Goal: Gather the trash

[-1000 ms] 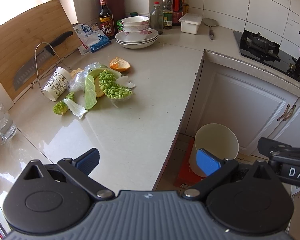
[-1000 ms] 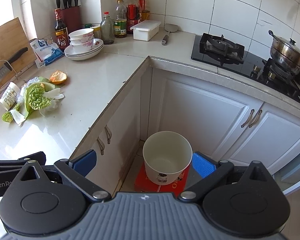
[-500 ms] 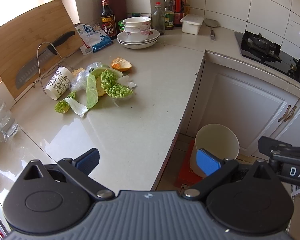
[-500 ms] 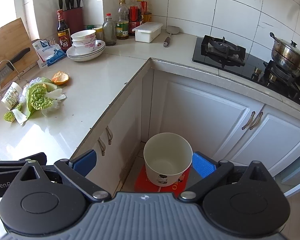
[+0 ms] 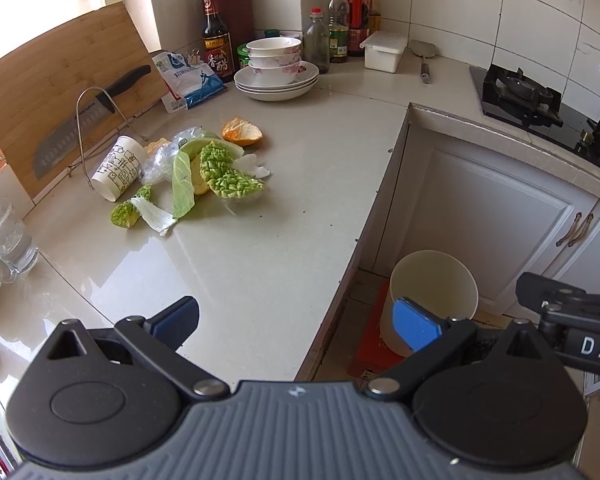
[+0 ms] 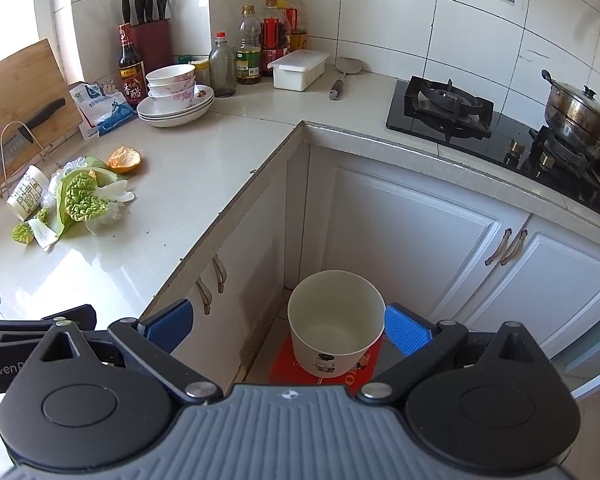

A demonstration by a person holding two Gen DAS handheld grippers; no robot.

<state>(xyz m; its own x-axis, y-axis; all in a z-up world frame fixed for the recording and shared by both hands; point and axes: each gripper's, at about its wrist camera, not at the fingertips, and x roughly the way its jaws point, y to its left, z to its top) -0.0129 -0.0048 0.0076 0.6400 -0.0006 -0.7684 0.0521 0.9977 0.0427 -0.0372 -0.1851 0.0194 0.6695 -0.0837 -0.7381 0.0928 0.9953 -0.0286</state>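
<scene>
Trash (image 5: 196, 172) lies heaped on the desk (image 5: 260, 248): cabbage scraps, clear plastic wrap, a tipped paper cup (image 5: 118, 168) and an orange peel (image 5: 242, 132), all close together near the wire knife rack. Compared with the frame a second ago, your left gripper (image 5: 296, 320) has eased slightly forward, so the heap sits a little nearer the picture's middle; the trash itself has not shifted. Your right gripper (image 6: 288, 324) likewise shows the corner from slightly closer, with the white bin (image 6: 336, 324) on the floor unchanged. The left fingers (image 5: 176, 318) stand wide apart and hold nothing; the heap lies well ahead of them and to their left, untouched. The right fingers (image 6: 406, 330) are also spread and empty, framing the bin below, with the trash far off to their left on the desk.
</scene>
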